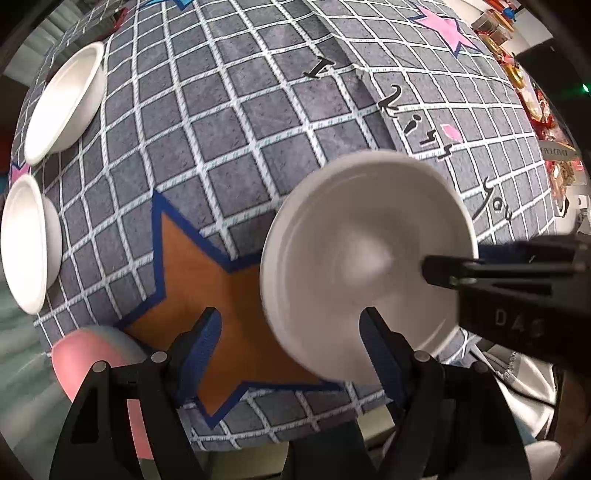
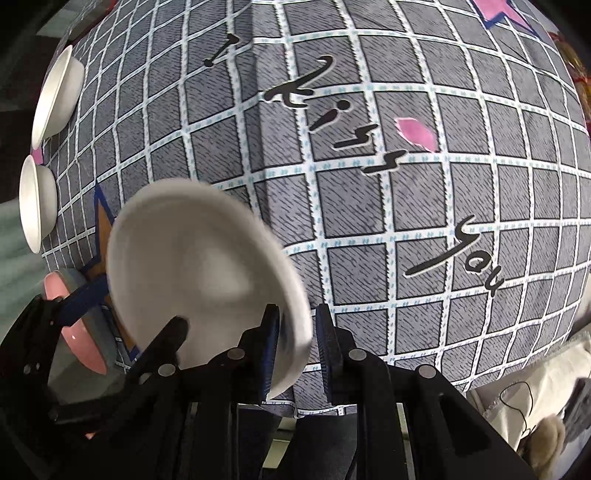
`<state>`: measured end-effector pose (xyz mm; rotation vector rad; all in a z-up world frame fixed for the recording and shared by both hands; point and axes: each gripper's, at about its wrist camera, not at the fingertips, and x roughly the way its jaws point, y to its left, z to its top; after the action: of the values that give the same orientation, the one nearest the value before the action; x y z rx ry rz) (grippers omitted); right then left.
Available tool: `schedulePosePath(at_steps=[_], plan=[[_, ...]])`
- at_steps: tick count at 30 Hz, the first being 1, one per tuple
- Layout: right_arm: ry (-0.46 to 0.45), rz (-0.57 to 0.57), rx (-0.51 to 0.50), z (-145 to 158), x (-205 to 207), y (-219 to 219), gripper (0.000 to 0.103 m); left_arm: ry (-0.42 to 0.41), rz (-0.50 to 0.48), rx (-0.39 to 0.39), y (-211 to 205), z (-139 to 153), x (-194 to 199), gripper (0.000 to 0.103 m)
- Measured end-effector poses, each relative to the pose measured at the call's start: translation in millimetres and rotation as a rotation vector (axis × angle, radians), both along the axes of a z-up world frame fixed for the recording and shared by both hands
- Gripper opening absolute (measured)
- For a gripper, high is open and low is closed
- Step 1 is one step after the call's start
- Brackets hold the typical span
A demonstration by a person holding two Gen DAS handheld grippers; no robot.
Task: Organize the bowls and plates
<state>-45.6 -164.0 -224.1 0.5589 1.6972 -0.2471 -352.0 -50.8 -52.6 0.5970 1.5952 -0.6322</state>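
**Straddling one white bowl with both grippers**

Pointing down over the table edge, left gripper (image 1: 293,332) spread wide, pads pressing on nothing, with the near edge of the white bowl (image 1: 365,258) standing between them. Reaching in from the other side, right gripper (image 2: 299,347) set narrow, one finger inside the bowl and one outside its rim; too blurred to tell whether the pads press on it. Lying tilted and smeared over the orange star (image 1: 199,280) printed on the grey checked tablecloth (image 1: 240,122). Just beside the left gripper, at the cloth's near corner, a pink dish (image 1: 92,354). Farther along the left edge, well apart from the grippers, two more white bowls, one nearer (image 1: 29,243) and one beyond (image 1: 66,99). Farthest off, black lettering (image 2: 332,122) and a pink star (image 1: 443,29)
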Motion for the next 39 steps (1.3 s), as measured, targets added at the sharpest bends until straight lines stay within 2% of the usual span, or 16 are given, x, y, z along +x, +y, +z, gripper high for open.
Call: schedulePosePath(at_steps=[1,2,3,10,19,25,26,27,28,29,39], plan=[[-0.004,-0.004,-0.011,0,-3,-2,0.061,0.007,0.004,-0.004,3,1,-4,0.080],[-0.013,-0.007,-0.018,16,-12,-13,0.075,0.014,0.009,-0.008,8,2,-10,0.080],[-0.030,-0.011,-0.025,21,-17,-16,0.083,0.016,0.011,-0.010,11,2,-12,0.080],[-0.038,-0.058,-0.050,41,-40,-42,0.083,0.026,0.054,-0.023,40,10,-43,0.080],[-0.055,-0.070,-0.061,63,-55,-64,0.083,0.012,0.102,-0.055,81,29,-42,0.080],[-0.095,-0.053,-0.071,82,-41,-69,0.084,-0.010,0.139,-0.086,104,52,-7,0.080],[-0.104,-0.050,-0.072,86,-38,-69,0.088,-0.016,0.151,-0.090,110,55,-5,0.080],[-0.117,-0.049,-0.071,90,-36,-70,0.101,-0.018,0.159,-0.095,121,59,5,0.080],[-0.143,-0.047,-0.063,96,-33,-71,0.102,-0.023,0.176,-0.102,127,63,11,0.080],[-0.150,-0.042,-0.060,100,-29,-70,0.102,-0.026,0.188,-0.105,124,67,32,0.080],[-0.192,0.086,-0.078,134,18,-34,0.102,-0.124,0.402,-0.125,186,89,104,0.080]])
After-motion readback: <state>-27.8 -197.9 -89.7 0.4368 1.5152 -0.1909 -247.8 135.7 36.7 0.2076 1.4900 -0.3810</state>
